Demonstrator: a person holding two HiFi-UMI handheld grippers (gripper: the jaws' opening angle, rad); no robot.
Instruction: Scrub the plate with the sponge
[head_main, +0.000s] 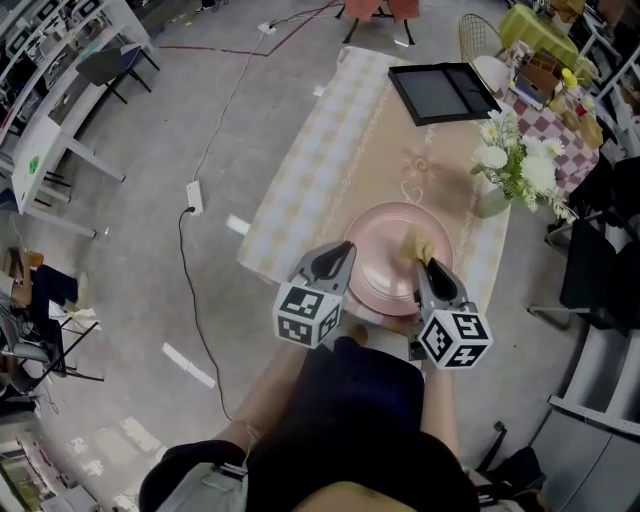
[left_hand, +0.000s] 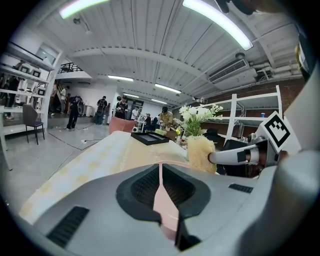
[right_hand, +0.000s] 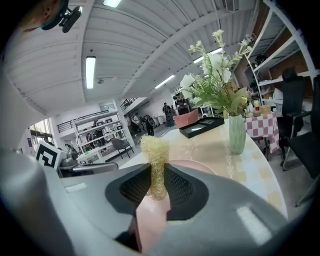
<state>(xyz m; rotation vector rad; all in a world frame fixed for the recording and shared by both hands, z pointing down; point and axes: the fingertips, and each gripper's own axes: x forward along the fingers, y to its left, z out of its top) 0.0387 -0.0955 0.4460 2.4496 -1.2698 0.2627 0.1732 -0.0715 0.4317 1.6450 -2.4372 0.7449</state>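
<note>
Head view: left gripper (head_main: 342, 254) clamps plate (head_main: 383, 245) rim; right gripper (head_main: 426, 266) pinches sponge (head_main: 423, 246) over it.

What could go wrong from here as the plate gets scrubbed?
The left gripper clamps only the thin rim of the round pink plate, which lies near the table's front edge; hard strokes might slide or tip it.
The green glass vase of white flowers stands close beside the plate; a wide sweep of the right gripper, shut on the yellow fibrous sponge, might knock it.

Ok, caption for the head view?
The left gripper clamps the pink plate; the right gripper holds the sponge over it.
</note>
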